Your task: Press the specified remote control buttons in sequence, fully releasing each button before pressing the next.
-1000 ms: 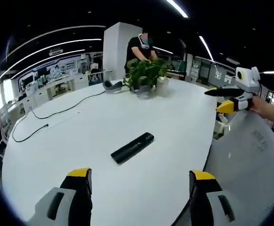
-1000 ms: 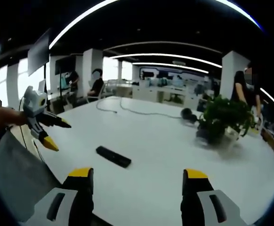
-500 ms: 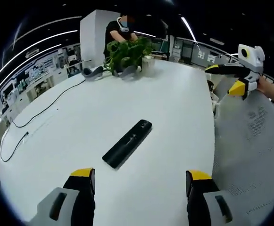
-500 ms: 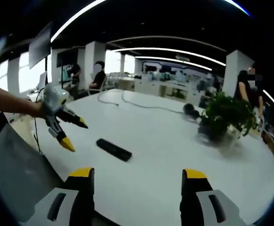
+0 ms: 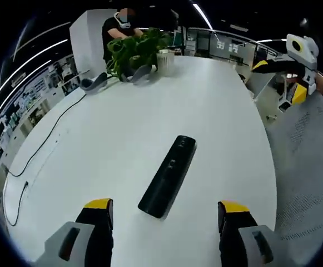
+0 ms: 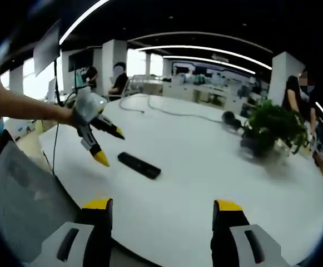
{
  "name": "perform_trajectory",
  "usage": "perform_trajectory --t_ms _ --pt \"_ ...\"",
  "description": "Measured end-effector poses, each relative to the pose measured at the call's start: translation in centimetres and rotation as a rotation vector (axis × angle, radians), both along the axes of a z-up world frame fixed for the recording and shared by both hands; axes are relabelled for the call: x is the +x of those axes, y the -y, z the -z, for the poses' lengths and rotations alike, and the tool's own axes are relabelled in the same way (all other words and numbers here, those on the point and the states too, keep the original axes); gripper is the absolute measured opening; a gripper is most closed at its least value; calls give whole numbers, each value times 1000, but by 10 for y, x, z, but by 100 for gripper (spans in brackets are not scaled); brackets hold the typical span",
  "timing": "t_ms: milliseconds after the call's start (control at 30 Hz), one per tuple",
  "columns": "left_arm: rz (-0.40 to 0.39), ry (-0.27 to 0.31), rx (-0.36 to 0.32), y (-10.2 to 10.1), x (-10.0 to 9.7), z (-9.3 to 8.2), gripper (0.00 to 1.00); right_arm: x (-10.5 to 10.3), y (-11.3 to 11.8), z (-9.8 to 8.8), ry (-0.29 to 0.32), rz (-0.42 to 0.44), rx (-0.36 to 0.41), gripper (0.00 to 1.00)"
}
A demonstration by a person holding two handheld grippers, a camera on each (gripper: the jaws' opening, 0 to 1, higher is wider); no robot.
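Observation:
A black remote control (image 5: 168, 175) lies flat on the white oval table (image 5: 122, 128), lengthwise just ahead of my left gripper (image 5: 165, 207). That gripper hovers above the remote's near end, open, with nothing between its jaws. In the right gripper view the same remote (image 6: 139, 165) lies left of centre, and the left gripper (image 6: 110, 148), held by a hand, hangs open just left of it. My right gripper (image 6: 161, 204) is open and empty, back near the table's edge. It also appears at the upper right as the right gripper (image 5: 286, 72), away from the table.
A potted plant (image 5: 133, 50) and a white cup (image 5: 165, 58) stand at the far end of the table, with a grey object (image 5: 94, 83) beside them. A black cable (image 5: 44, 139) runs along the left side. A grey mesh chair (image 5: 306, 167) stands by the edge. People are behind.
My left gripper has moved forward over the table and down toward the remote, which now sits close in front of its jaws. The right gripper stayed back near the table's edge.

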State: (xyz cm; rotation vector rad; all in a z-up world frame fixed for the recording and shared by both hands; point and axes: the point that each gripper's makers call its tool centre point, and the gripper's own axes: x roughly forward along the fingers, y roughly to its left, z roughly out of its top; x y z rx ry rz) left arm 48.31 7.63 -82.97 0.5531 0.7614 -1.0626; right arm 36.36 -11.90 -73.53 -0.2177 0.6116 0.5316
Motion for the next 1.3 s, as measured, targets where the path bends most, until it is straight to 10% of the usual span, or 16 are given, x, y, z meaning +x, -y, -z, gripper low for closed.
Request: perform_trajectory --t_ms 433,1300 --pt "44 -82 71 6 -1 19 81 3 12 3 -38 81 61 73" --pt "103 -88 89 7 -6 31 72 11 16 -16 90 91 6 59"
